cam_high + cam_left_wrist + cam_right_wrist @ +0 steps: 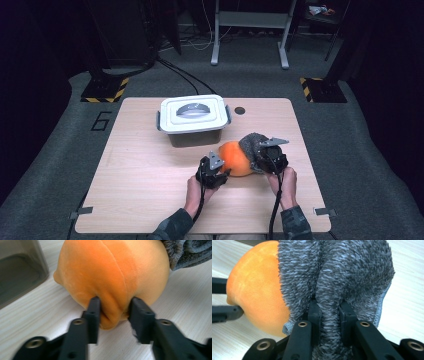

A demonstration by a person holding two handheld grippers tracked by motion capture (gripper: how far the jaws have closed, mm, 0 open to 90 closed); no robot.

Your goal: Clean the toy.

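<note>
Item one: orange plush ball (pixel 235 158), on the wooden table (pixel 150 200) between my two grippers, half capped by a grey fuzzy cloth (pixel 251 142). My left gripper (pixel 113 312) has its jaws partly closed, pinching a fold of the orange fabric at the ball's near end. My right gripper (pixel 329 312) has its jaws nearly closed on a ridge of the grey cloth. Item two: lidded grey container (pixel 194 119), beyond the left gripper, apart from the ball.

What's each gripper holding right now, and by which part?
Left gripper pinches a fold at the orange plush's near end; right gripper pinches a fold of its grey fuzzy cover.
</note>
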